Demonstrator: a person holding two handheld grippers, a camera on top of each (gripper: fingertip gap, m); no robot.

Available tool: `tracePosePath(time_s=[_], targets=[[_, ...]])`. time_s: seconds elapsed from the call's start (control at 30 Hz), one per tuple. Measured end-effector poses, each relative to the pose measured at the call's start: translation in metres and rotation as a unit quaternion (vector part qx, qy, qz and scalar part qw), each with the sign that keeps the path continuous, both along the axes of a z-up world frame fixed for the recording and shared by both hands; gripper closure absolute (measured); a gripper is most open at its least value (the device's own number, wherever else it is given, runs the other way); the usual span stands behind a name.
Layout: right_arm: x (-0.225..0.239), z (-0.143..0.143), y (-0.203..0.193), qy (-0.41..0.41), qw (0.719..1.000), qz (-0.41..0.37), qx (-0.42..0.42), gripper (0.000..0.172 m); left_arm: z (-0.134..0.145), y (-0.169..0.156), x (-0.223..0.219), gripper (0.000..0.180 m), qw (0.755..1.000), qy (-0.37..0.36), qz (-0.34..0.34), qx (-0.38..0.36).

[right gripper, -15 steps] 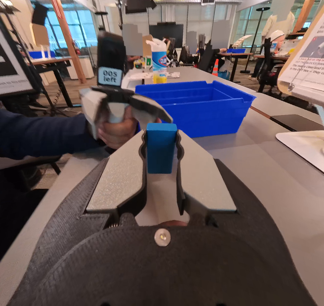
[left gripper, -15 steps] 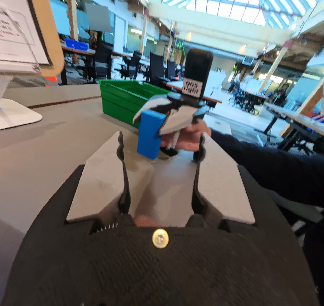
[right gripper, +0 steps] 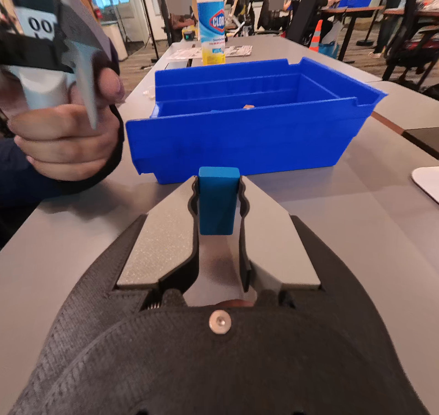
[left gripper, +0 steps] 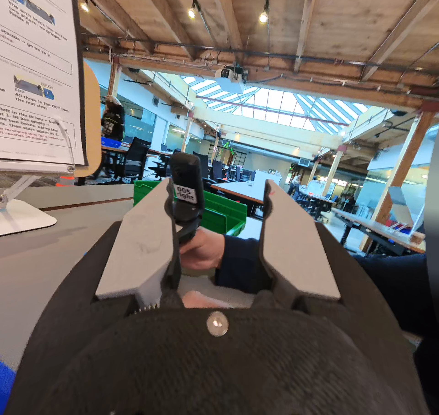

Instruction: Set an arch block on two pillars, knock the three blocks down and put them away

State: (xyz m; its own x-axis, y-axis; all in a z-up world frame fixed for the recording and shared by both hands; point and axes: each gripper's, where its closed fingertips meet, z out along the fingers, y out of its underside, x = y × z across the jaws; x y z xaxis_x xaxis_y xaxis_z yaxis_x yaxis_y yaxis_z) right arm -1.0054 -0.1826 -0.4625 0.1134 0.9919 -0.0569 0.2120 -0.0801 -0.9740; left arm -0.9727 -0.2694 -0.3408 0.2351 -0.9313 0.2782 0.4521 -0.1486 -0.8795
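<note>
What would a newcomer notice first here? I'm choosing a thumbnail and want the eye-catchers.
First, the blue block, upright and clamped between the right gripper's grey fingers, low in the middle of the right wrist view. Just behind it, the big blue bin spans the grey table. In the left wrist view, the left gripper is spread wide with nothing between its fingers, a green bin beyond it.

Printed writing is carried on a white instruction sheet (left gripper: 35,70) held in a stand, on a small white label (left gripper: 186,194) on the right gripper's black handle, on another white label (right gripper: 38,24) on the left gripper, and on a wipes canister (right gripper: 212,23).
</note>
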Motion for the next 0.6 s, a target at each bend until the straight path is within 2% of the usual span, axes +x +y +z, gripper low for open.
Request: tracePosePath(time_s=[0.43,0.6], targets=[[-0.035,-0.037,0.007,-0.127,0.991,0.022,0.023,0.142,-0.001,0.002,0.000,0.109,1.000,0.011,0.005,-0.001],[-0.034,-0.040,0.004,-0.139,0.989,0.021,0.044,0.141,-0.004,0.003,0.001,0.109,1.000,0.019,0.009,-0.003]])
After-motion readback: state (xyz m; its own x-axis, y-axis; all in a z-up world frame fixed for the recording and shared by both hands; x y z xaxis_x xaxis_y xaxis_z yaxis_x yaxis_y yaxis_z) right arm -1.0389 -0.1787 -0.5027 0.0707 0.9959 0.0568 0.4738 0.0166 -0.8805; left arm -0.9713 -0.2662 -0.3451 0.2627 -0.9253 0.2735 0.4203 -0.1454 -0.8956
